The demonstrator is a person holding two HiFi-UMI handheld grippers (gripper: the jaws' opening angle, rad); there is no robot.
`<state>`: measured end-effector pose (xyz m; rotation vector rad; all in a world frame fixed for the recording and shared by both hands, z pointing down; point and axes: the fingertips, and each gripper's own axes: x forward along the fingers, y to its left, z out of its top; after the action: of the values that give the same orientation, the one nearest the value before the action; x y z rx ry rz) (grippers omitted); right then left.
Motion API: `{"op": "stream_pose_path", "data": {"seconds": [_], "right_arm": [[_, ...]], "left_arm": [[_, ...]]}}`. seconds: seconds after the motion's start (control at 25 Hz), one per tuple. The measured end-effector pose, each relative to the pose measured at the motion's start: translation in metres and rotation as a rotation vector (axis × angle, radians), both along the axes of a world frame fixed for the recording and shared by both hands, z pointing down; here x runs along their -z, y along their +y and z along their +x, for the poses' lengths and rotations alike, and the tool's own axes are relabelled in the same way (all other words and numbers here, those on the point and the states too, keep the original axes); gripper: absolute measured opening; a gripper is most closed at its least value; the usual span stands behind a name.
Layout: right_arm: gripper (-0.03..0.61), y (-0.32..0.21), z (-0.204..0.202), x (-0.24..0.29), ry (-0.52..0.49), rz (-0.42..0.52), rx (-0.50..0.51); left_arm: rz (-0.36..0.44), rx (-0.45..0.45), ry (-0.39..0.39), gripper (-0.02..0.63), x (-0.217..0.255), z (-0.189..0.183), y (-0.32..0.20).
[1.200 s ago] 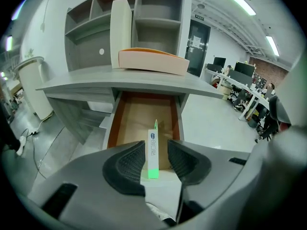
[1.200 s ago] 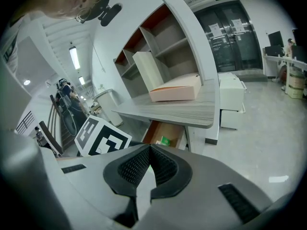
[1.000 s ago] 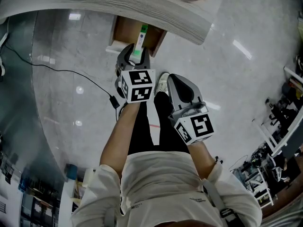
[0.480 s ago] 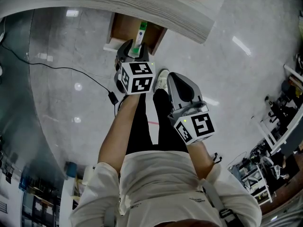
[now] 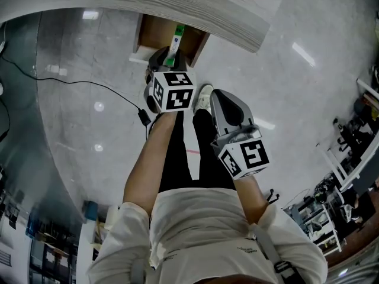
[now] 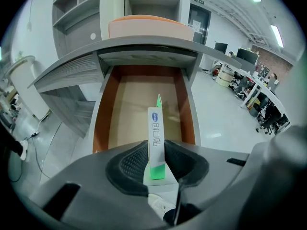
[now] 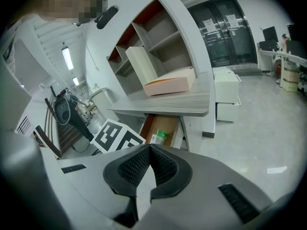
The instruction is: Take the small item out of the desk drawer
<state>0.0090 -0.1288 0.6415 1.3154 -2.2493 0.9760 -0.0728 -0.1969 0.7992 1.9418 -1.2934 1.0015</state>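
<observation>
A slim white box with a green end (image 6: 156, 133) lies lengthwise in the open wood-lined drawer (image 6: 100, 123) under the grey desk. My left gripper (image 6: 156, 146) reaches over the drawer's front edge; its jaws are closing and both pads touch the near, green end of the box. In the head view the left gripper (image 5: 169, 61) is at the drawer (image 5: 155, 37) and the box (image 5: 176, 40) pokes out ahead of it. My right gripper (image 5: 222, 99) hangs back at the right, shut and empty (image 7: 150, 147), aimed toward the drawer (image 7: 160, 123).
The curved grey desk top (image 5: 148, 5) overhangs the drawer, with a flat pink-orange box (image 6: 148, 30) on it and shelves behind. A black cable (image 5: 89, 90) runs over the glossy floor at the left. The person's legs stand below the grippers.
The left gripper has moved forward to the drawer and its jaws have come in around the box's near end. The right gripper has stayed where it was.
</observation>
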Motion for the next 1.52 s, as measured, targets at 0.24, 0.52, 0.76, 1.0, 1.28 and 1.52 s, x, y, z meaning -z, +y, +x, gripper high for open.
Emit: {"op": "stream_pose_path", "data": {"seconds": [0.24, 0.52, 0.76, 1.0, 1.28, 1.52], "right_arm": [[0.032, 0.002, 0.004, 0.005, 0.000, 0.006, -0.004], [0.032, 0.002, 0.010, 0.019, -0.004, 0.031, -0.009], [0.032, 0.007, 0.018, 0.037, -0.010, 0.055, -0.005], [0.032, 0.011, 0.022, 0.059, -0.006, 0.089, 0.007], [0.032, 0.018, 0.029, 0.093, 0.002, 0.136, 0.025], [0.032, 0.022, 0.034, 0.129, 0.004, 0.176, 0.039]], "left_arm": [[-0.010, -0.003, -0.003, 0.103, 0.003, 0.001, 0.002], [0.003, 0.011, -0.004, 0.103, 0.018, -0.003, 0.000], [0.022, 0.021, -0.004, 0.101, 0.041, 0.000, 0.006], [0.050, 0.032, 0.001, 0.101, 0.075, 0.001, 0.016], [0.131, 0.056, -0.002, 0.101, 0.131, 0.001, 0.030], [0.173, 0.088, 0.006, 0.101, 0.181, 0.003, 0.042]]}}
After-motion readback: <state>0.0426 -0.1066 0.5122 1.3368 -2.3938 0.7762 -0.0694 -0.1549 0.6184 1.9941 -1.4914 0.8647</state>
